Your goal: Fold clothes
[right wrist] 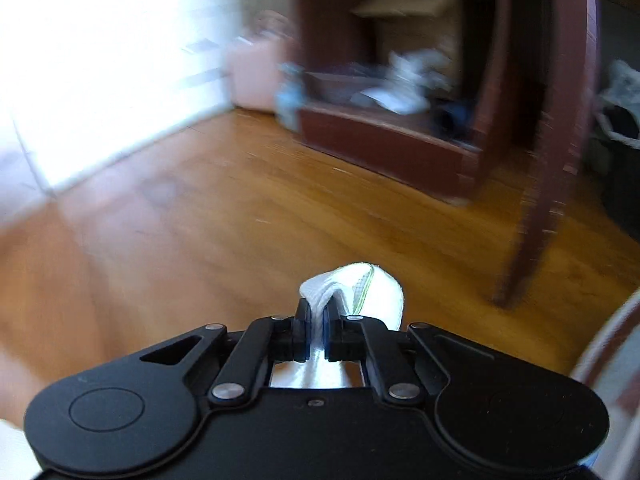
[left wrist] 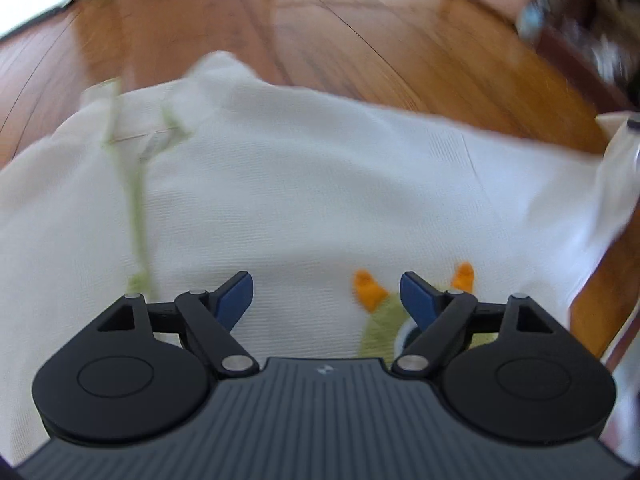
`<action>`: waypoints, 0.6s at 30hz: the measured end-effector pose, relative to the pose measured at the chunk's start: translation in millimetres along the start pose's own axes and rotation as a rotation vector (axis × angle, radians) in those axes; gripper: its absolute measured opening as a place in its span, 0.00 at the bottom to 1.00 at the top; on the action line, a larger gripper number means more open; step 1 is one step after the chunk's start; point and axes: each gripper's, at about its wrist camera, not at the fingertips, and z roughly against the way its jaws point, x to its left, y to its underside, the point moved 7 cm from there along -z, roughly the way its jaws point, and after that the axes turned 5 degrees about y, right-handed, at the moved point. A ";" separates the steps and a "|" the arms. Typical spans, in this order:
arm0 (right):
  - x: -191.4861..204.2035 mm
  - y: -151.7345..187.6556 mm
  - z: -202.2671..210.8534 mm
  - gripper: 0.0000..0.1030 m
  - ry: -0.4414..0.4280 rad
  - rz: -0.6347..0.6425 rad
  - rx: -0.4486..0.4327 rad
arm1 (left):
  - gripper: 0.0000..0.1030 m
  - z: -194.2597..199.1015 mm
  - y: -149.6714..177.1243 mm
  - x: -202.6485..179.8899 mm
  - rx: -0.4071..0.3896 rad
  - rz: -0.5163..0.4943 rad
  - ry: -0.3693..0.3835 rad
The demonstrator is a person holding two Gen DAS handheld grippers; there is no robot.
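Observation:
A white garment (left wrist: 304, 184) with light green trim and an orange and green figure lies spread on the wooden floor in the left wrist view. Over it hovers my left gripper (left wrist: 326, 294), open, its blue pads wide apart with nothing between them. In the right wrist view my right gripper (right wrist: 317, 322) is shut on a fold of the same white cloth (right wrist: 360, 288), which bulges out past the fingertips with a green stitched line on it. That fold is lifted above the floor. The far right edge of the garment (left wrist: 616, 184) rises out of the left wrist view.
Glossy wooden floor (right wrist: 240, 216) lies all around. A dark red wooden cabinet (right wrist: 400, 148) with clutter inside stands ahead on the right, with a curved wooden leg (right wrist: 536, 216) beside it. A pink box (right wrist: 256, 76) sits by the bright window wall.

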 end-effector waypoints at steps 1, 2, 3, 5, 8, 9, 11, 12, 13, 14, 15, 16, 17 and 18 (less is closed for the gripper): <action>25.5 0.3 18.4 0.07 -0.042 0.035 -0.041 | 0.78 11.2 -3.9 11.9 -0.027 0.046 0.014; 52.8 1.2 38.3 0.07 -0.081 0.076 -0.084 | 0.78 23.0 -7.5 24.1 -0.054 0.091 0.020; 83.4 4.3 58.1 0.07 -0.146 0.120 -0.119 | 0.78 35.4 -10.6 36.3 -0.082 0.131 0.013; 143.4 15.7 99.3 0.07 -0.293 0.213 -0.191 | 0.78 59.2 -13.8 55.8 -0.134 0.174 -0.026; 223.3 43.0 161.2 0.07 -0.533 0.327 -0.277 | 0.78 92.5 -15.0 79.0 -0.204 0.191 -0.089; 244.1 57.2 175.9 0.07 -0.603 0.346 -0.284 | 0.78 103.1 -13.1 88.6 -0.224 0.207 -0.117; 279.9 94.8 193.5 0.07 -0.696 0.399 -0.246 | 0.78 121.0 -5.3 110.7 -0.253 0.265 -0.168; 294.7 119.0 194.7 0.08 -0.714 0.438 -0.193 | 0.78 127.3 1.0 122.5 -0.259 0.307 -0.181; 309.2 143.2 196.0 0.10 -0.730 0.477 -0.140 | 0.78 133.5 7.4 134.4 -0.264 0.348 -0.194; 323.5 167.4 197.5 0.17 -0.746 0.516 -0.087 | 0.78 137.1 15.4 144.6 -0.261 0.390 -0.202; 326.2 186.3 194.2 0.28 -0.756 0.552 -0.018 | 0.78 137.0 24.1 152.1 -0.251 0.425 -0.201; 325.8 203.9 190.1 0.30 -0.764 0.586 0.056 | 0.78 135.2 32.2 157.0 -0.237 0.451 -0.196; 325.2 221.4 186.2 0.31 -0.771 0.620 0.129 | 0.78 132.9 38.5 159.0 -0.225 0.460 -0.194; 324.2 238.6 182.7 0.34 -0.777 0.653 0.203 | 0.78 130.5 43.6 159.9 -0.215 0.462 -0.194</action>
